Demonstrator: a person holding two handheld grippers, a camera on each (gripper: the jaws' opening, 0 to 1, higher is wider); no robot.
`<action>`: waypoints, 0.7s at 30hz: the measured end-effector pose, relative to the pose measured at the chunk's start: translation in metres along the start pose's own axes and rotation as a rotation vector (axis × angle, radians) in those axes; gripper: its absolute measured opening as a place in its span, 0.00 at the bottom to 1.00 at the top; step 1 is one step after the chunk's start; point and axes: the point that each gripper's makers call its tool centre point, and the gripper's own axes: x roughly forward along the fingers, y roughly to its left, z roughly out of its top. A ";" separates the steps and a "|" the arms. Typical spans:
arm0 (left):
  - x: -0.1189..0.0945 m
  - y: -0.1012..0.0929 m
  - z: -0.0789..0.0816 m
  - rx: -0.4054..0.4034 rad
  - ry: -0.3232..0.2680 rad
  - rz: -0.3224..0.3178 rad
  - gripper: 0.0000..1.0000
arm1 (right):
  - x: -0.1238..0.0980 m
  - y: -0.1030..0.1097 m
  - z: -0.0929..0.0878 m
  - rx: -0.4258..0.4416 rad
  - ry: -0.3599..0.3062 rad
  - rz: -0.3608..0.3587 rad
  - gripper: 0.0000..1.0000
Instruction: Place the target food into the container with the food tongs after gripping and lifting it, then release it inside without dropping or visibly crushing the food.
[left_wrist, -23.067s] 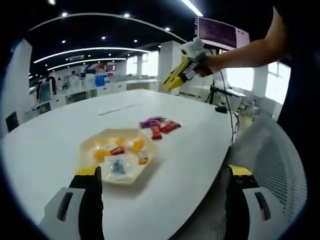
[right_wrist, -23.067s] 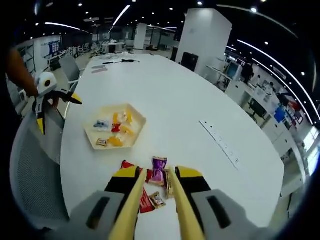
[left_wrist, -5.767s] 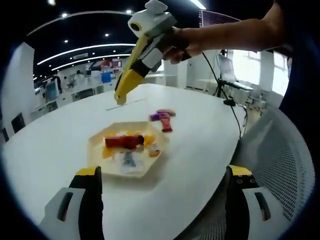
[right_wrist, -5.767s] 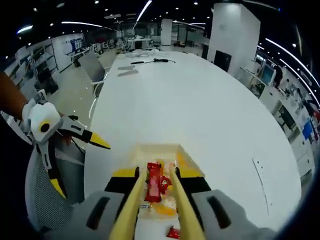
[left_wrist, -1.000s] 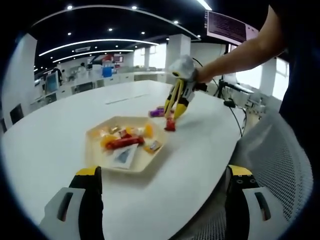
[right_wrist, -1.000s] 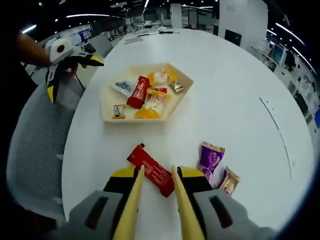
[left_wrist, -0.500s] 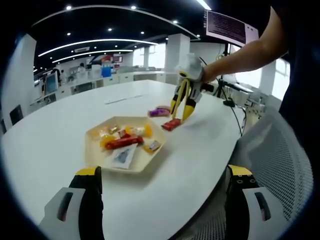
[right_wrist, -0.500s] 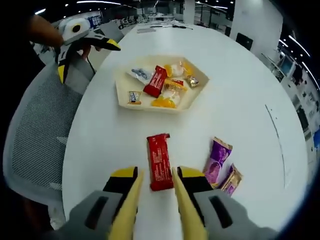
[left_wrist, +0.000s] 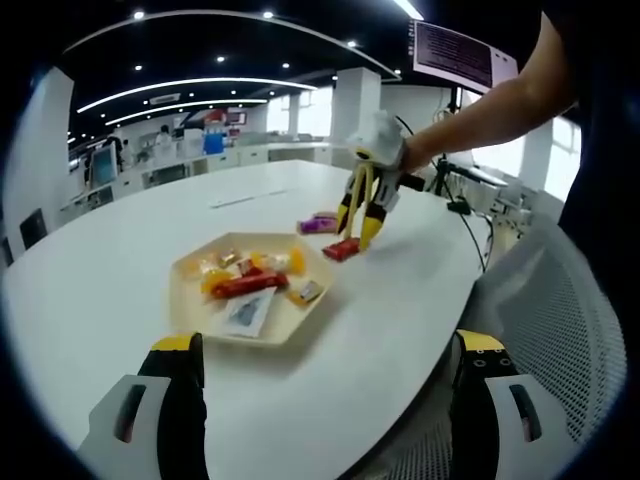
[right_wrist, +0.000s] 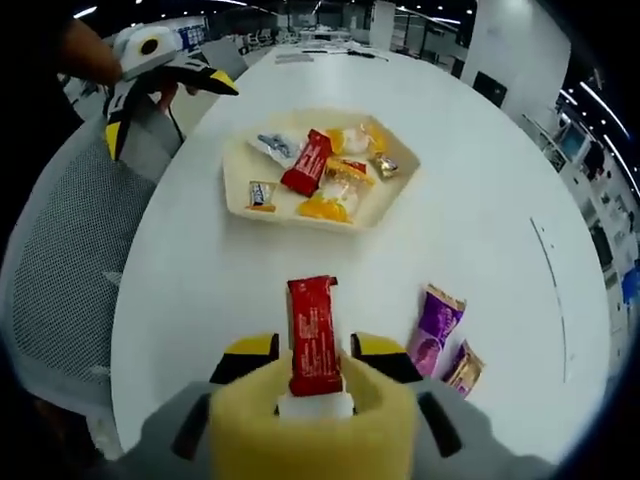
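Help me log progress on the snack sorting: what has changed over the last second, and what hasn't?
The right gripper brought its tongs down around the red bar on the table; the bar now sits between them, though a firm grip isn't clear. That bar had turned from slanted to in line with the tongs. Unchanged: the tray and its snacks, the purple packet, and the open left gripper.

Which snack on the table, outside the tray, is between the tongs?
The red bar, lying lengthwise between the right tongs. The purple packet and gold packet lie off to one side.
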 end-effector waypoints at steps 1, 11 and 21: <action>0.000 0.000 0.000 0.000 0.000 0.000 0.99 | -0.001 0.000 -0.001 -0.004 -0.001 -0.005 0.27; 0.001 -0.001 -0.001 0.002 0.006 -0.002 0.99 | 0.000 -0.003 0.033 0.048 -0.157 -0.030 0.27; 0.001 0.000 -0.002 0.001 0.008 0.000 0.99 | 0.005 0.000 -0.002 0.074 -0.086 -0.041 0.28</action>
